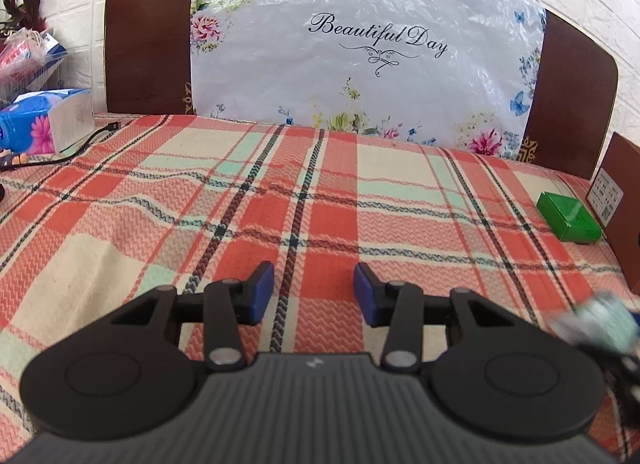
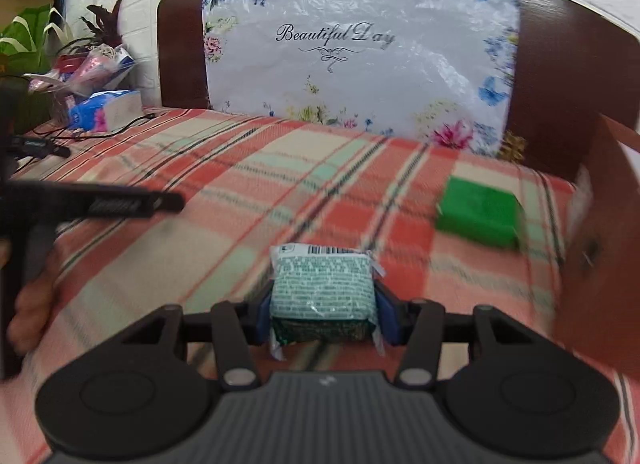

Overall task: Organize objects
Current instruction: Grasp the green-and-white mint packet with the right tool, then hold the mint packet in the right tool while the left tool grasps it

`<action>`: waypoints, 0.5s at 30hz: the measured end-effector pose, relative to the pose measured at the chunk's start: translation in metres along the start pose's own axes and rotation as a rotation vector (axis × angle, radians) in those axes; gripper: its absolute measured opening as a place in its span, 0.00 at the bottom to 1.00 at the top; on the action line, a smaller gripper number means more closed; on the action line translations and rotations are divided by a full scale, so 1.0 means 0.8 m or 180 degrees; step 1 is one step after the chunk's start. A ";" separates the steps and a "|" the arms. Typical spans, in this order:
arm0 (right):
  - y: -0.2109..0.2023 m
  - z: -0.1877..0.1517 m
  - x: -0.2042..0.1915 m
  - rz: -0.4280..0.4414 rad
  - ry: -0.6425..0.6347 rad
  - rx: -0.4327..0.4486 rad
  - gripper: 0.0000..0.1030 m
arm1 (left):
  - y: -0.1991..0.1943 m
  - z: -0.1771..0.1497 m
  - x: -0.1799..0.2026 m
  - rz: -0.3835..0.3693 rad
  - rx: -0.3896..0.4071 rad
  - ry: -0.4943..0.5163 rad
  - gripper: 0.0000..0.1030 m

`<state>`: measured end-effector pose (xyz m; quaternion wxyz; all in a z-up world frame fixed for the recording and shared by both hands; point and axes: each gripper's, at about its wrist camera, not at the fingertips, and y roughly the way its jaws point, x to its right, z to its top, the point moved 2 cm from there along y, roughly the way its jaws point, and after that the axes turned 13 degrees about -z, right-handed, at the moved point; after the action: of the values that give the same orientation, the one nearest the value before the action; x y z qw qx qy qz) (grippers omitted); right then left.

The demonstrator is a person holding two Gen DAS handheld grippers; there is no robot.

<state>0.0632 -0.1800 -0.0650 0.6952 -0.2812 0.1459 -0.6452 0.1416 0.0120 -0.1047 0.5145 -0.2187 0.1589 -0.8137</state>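
**Plaid bed holds a scatter of small goods**

My work surface is a bed (image 1: 280,191) under a red, cream and mint plaid cover, its dark wooden headboard (image 1: 148,35) draped with a floral plastic sheet (image 1: 360,63). A green box (image 1: 568,219) lies near the far right edge, just beside a brown carton (image 1: 624,199). At far left a blue tissue pack (image 1: 44,119) rests beside a black cable (image 1: 80,147) trailing across the cloth.

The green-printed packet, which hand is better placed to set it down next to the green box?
Right. The right tool already grips the packet between its pads, and the green box lies just ahead to its right on the plaid cloth. The left tool is open and empty.
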 end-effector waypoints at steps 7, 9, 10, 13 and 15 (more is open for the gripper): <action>-0.078 -0.067 0.043 -0.0383 0.0434 -0.0080 0.48 | -0.004 -0.003 0.016 0.0230 -0.0096 0.0207 0.51; -0.091 -0.078 0.052 -0.0460 0.0515 -0.0097 0.54 | -0.009 -0.005 0.024 0.0314 -0.0145 0.0246 0.51; -0.097 -0.082 0.055 -0.0471 0.0533 -0.0094 0.56 | -0.013 -0.005 0.028 0.0345 -0.0190 0.0221 0.51; -0.117 -0.089 0.057 -0.0447 0.0472 0.0036 0.60 | -0.038 -0.001 0.046 -0.0053 -0.0349 -0.0282 0.49; -0.129 -0.093 0.056 -0.0424 0.0457 0.0106 0.61 | -0.059 0.000 0.077 -0.0443 -0.0425 -0.0345 0.49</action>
<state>-0.0571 -0.2400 -0.0572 0.6431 -0.2318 0.1656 -0.7109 0.0822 -0.0237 -0.0696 0.4488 -0.3067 0.1692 -0.8221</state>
